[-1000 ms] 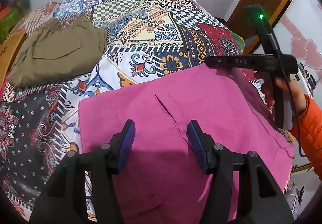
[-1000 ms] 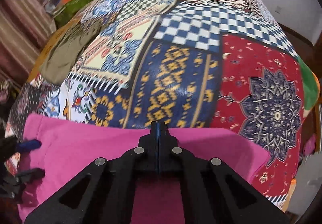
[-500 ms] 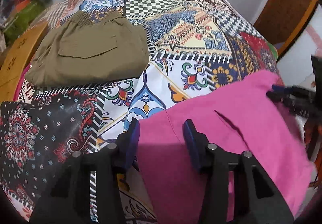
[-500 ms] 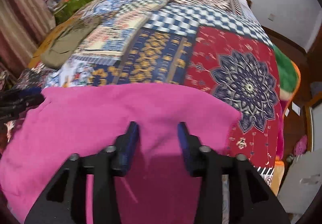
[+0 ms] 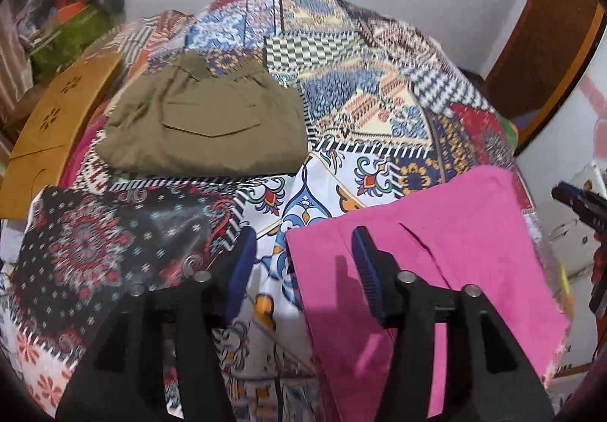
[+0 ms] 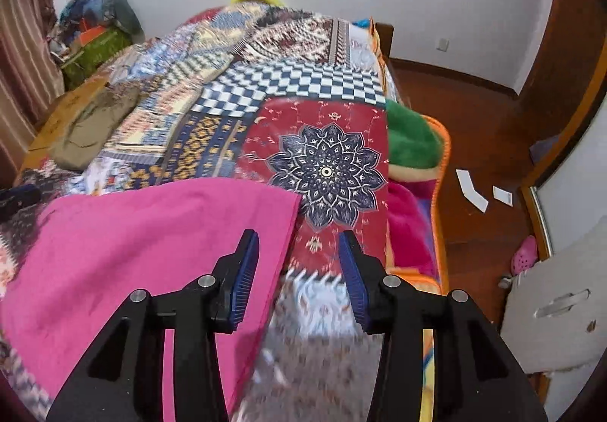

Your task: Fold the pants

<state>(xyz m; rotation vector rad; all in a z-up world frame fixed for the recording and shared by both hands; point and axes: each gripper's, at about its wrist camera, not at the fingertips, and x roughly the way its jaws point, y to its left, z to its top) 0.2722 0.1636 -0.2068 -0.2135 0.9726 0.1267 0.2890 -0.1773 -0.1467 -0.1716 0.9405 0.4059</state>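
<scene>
The folded pink pants (image 5: 436, 262) lie flat on the patchwork bedspread (image 5: 341, 111) near its front edge; they also show in the right wrist view (image 6: 144, 251). My left gripper (image 5: 301, 262) is open and empty, straddling the pants' left edge. My right gripper (image 6: 297, 270) is open and empty, straddling the pants' right edge above the bedspread (image 6: 326, 171). The tip of the right gripper shows at the right edge of the left wrist view (image 5: 580, 204).
Folded olive-green pants (image 5: 205, 126) lie further back on the left; they also show in the right wrist view (image 6: 95, 122). A wooden board (image 5: 57, 122) and a pile of bags (image 5: 72, 24) sit at the far left. The bed's right edge drops to a wooden floor (image 6: 481, 141).
The right gripper opened and let go of the pink pants, then shifted right to their edge. The left gripper moved left to the pants' left edge. Both have lifted back.
</scene>
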